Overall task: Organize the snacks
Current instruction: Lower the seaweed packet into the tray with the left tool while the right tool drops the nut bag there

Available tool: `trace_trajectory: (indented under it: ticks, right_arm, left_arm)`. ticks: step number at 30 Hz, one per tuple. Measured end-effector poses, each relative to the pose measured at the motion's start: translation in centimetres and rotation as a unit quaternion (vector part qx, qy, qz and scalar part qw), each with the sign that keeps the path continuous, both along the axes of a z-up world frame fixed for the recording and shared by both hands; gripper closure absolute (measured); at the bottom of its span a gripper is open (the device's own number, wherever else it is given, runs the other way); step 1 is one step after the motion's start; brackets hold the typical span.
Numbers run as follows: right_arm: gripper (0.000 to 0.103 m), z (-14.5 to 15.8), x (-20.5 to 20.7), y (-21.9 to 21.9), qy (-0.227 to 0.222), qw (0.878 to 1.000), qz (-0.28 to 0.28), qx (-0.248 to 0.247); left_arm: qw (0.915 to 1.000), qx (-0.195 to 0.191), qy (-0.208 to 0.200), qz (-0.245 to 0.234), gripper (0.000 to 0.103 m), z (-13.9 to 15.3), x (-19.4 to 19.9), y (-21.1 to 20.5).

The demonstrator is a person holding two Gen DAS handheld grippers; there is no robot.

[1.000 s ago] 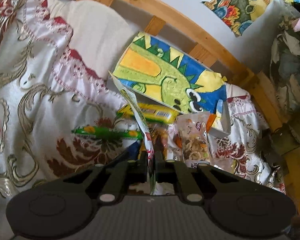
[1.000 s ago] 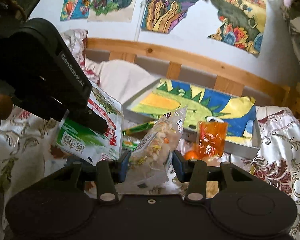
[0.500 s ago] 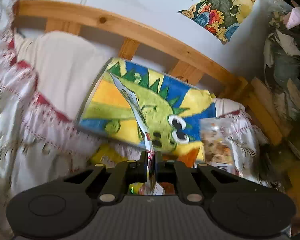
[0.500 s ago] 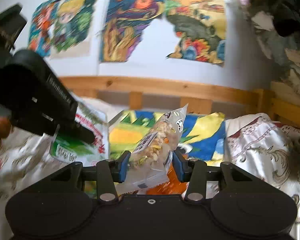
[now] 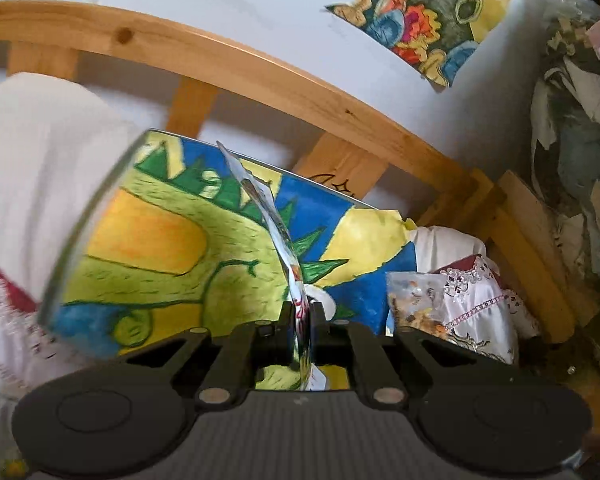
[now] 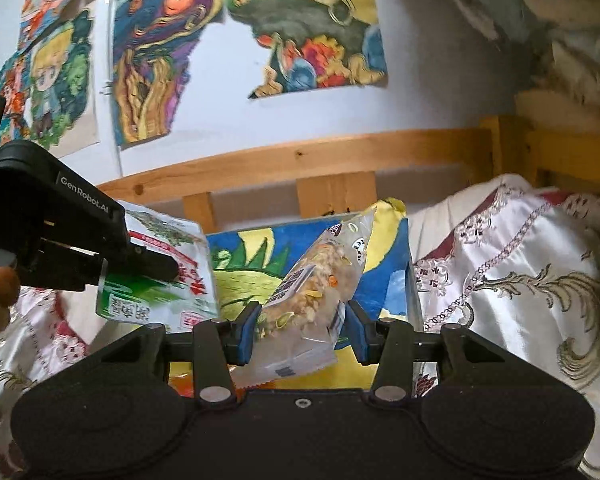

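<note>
Two grippers show: the left gripper [image 6: 168,270] and the right gripper [image 6: 302,326]. Snack packets number two in the right wrist view: one green-and-white snack bag [image 6: 156,300] and one clear packet of mixed nuts [image 6: 316,280]. One box with a dinosaur painting [image 5: 160,240] sits on the bed. Three paintings [image 6: 156,60] hang on the wall. One wooden headboard rail [image 6: 300,156] runs behind.

Right gripper [image 6: 302,326] clamps a clear bag of mixed nuts [image 6: 316,280], tilted up to the right. At left, the left gripper [image 6: 156,266] pinches a green-and-white snack packet [image 6: 156,300]. Behind them, apparently a box with a dinosaur painting [image 6: 252,268].
</note>
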State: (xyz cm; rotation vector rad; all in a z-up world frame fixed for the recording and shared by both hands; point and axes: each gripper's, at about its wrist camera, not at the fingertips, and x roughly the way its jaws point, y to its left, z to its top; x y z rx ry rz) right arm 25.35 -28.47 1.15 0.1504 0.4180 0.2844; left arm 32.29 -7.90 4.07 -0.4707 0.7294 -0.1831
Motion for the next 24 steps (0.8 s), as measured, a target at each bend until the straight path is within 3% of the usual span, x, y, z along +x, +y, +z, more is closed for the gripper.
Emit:
trace_trajectory:
  ticks: [9,19,22,23,24]
  right_arm:
    - [0.056,-2.6,3.9,-1.0,0.038,0.999,-0.015,0.012]
    - [0.054,-3.8,4.8,-0.6,0.065,0.998,-0.016,0.0]
    - [0.052,-3.8,4.8,-0.5,0.064,0.998,-0.017,-0.006]
    - [0.051,-3.8,4.7,-0.4,0.063,0.998,-0.017,-0.007]
    - [0.048,-3.8,4.7,-0.4,0.062,0.998,-0.016,-0.008]
  left_arm:
    - [0.9996,-0.027,0.009,-0.003,0.096,-3.0,3.2,-1.4]
    - [0.999,-0.012,0.033,0.027,0.092,-5.1,3.8,-0.9]
    - [0.9983,0.003,0.043,0.04,0.08,-5.2,3.8,-0.8]
    - [0.9979,0.013,0.045,0.045,0.067,-5.3,3.7,-0.9]
    - [0.9972,0.029,0.049,0.049,0.047,-5.3,3.7,-1.0]
